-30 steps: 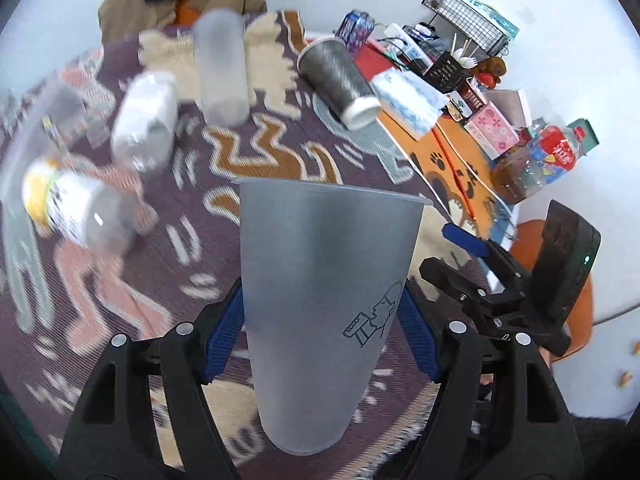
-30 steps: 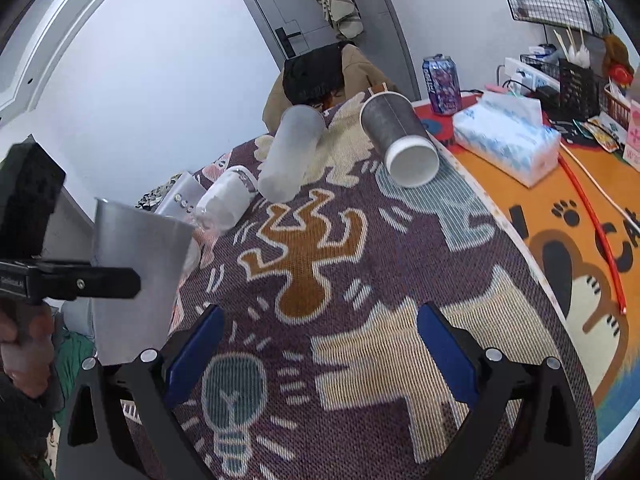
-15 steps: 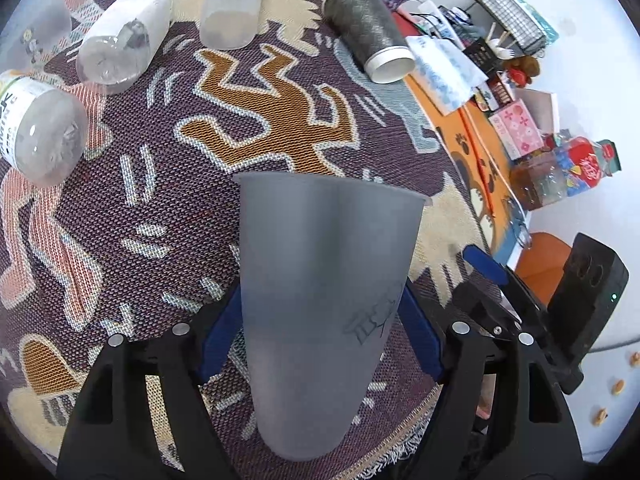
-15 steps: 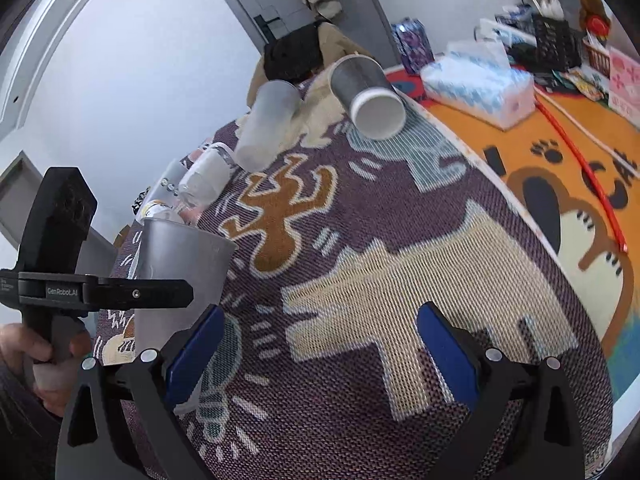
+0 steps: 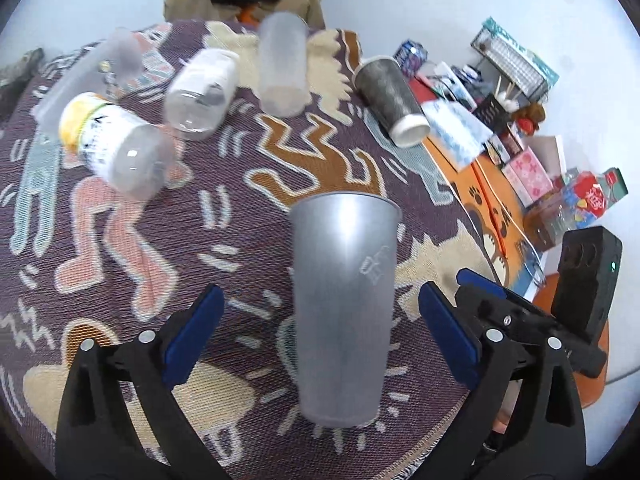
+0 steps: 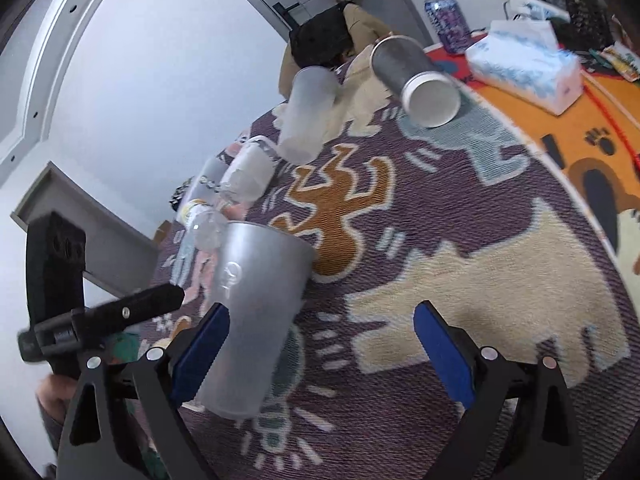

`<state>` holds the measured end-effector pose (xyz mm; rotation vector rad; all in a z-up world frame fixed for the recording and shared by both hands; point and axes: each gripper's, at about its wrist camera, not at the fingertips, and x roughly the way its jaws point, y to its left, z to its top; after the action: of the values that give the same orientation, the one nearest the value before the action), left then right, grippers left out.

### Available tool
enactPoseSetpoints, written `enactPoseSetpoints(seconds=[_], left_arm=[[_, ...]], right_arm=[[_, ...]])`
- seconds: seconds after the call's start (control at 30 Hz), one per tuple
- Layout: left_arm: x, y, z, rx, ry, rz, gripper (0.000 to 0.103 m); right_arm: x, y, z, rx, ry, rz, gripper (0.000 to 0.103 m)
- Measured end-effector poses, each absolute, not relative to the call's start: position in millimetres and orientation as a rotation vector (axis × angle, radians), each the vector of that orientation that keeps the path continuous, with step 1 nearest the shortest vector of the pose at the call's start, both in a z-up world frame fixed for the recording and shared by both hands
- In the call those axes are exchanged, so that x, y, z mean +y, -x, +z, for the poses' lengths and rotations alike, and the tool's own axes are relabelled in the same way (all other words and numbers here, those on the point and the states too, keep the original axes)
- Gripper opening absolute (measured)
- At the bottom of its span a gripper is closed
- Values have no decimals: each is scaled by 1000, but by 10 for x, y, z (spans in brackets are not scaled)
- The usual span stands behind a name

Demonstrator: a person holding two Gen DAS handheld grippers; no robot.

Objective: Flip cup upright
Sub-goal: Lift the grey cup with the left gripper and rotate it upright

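A frosted grey plastic cup [image 5: 344, 304] stands upright, mouth up, on the patterned rug [image 5: 248, 208]. My left gripper [image 5: 320, 336] is open around it, with its blue pads clear of both sides of the cup. The cup also shows in the right wrist view [image 6: 256, 312], standing at the lower left next to my right gripper's left finger. My right gripper [image 6: 320, 344] is open and empty over the rug. The left gripper's body [image 6: 80, 312] shows at the left edge of that view.
Lying on the rug at the back are a frosted cup [image 5: 282, 68], a dark paper cup [image 5: 390, 100], and plastic bottles [image 5: 200, 88] [image 5: 112, 144]. A tissue pack [image 6: 524, 64], a can [image 6: 446, 20] and desk clutter [image 5: 520, 120] sit on the orange mat at the right.
My left gripper has opened and let go of the grey cup, which now stands on the rug. The left gripper has drawn back a little. The right gripper has stayed open.
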<state>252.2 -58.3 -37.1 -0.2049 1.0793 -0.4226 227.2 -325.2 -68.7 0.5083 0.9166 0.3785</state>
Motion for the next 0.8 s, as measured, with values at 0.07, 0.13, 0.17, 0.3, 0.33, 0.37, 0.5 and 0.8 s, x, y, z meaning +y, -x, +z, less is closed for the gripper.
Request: enactPoseSetpoints(seconds=[0.07, 0.13, 0.17, 0.3, 0.33, 0.37, 0.5, 0.8], left_arm=[[-497, -2458, -332, 1042, 204, -398, 97], [-395, -2406, -322, 1017, 221, -379, 97], [-339, -2380, -326, 1006, 236, -368, 97], [-164, -2274, -342, 960, 290, -339, 97], [-111, -2246, -343, 948, 298, -323, 97], [-62, -2220, -342, 937, 303, -308, 97], [122, -2125, -364, 909, 333, -271, 97], [518, -1947, -398, 868, 416, -192, 97]], right_arm=[[-3203, -2338, -697, 932, -533, 405, 90], [-3148, -2411, -717, 947, -551, 432, 90], [-3121, -2438, -728, 956, -561, 443, 89], [-3016, -2582, -808, 1008, -609, 484, 87], [-2971, -2632, -832, 1023, -618, 494, 87], [-2940, -2663, -851, 1030, -620, 500, 87], [-2829, -2802, -902, 1070, -631, 515, 87], [-2592, -3081, -1015, 1158, -639, 525, 87]])
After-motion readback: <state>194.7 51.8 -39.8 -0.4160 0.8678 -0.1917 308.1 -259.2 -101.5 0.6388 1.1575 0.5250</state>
